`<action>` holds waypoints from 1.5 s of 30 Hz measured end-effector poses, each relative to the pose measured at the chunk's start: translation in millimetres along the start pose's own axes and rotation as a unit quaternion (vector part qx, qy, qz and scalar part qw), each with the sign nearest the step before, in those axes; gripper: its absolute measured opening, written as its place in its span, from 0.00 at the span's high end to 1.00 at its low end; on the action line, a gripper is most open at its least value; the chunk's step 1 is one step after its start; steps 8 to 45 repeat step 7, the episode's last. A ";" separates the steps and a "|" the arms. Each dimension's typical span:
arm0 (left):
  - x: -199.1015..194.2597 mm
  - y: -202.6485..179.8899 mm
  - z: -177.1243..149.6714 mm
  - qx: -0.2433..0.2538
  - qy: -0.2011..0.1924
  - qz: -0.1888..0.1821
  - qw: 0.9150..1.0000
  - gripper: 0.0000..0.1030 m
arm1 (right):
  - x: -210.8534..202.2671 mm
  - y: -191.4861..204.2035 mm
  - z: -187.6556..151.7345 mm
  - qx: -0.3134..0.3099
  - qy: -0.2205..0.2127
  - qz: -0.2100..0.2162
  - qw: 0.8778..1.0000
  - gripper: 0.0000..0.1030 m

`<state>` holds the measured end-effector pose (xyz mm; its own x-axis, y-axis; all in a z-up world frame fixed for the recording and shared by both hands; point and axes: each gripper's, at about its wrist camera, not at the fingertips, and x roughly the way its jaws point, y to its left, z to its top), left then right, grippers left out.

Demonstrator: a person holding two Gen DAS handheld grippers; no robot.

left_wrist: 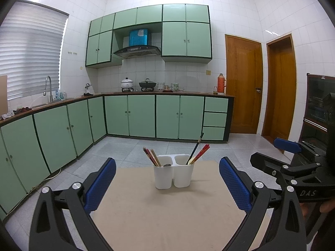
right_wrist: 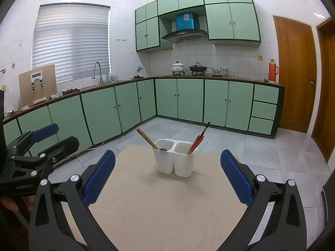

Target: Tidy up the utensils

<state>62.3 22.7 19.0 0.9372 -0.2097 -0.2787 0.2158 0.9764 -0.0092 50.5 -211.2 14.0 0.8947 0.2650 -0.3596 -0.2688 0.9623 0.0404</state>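
Observation:
A white two-compartment utensil holder [left_wrist: 173, 172] [right_wrist: 174, 160] stands near the far edge of a small beige table [left_wrist: 163, 215] [right_wrist: 163, 205]. Its left cup holds red and tan chopsticks [left_wrist: 151, 156] [right_wrist: 147, 139] and a spoon [left_wrist: 167, 164] [right_wrist: 163, 149]. Its right cup holds red chopsticks [left_wrist: 201, 153] [right_wrist: 195, 144] and a black-handled utensil [left_wrist: 195, 147] [right_wrist: 204, 128]. My left gripper [left_wrist: 167, 186] is open and empty, well short of the holder. My right gripper [right_wrist: 167, 177] is likewise open and empty. Each gripper shows at the edge of the other's view.
Grey tiled floor surrounds the table. Green base cabinets [left_wrist: 129, 116] run along the far and left walls, with pots [left_wrist: 147, 83] and a red thermos [left_wrist: 221, 83] on the counter. Two wooden doors [left_wrist: 244, 83] stand at the right. A dark cabinet [left_wrist: 320, 104] is at the far right.

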 end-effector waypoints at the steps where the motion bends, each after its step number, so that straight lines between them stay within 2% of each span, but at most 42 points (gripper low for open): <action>1: 0.4 0.2 -0.2 0.000 0.000 0.001 1.000 0.06 | -0.2 -0.6 -0.6 0.001 0.000 -0.001 1.000 0.05; 45: -0.5 1.6 0.6 0.001 0.002 0.002 1.000 0.06 | 0.7 -5.2 -2.7 0.007 0.002 -0.006 1.000 0.05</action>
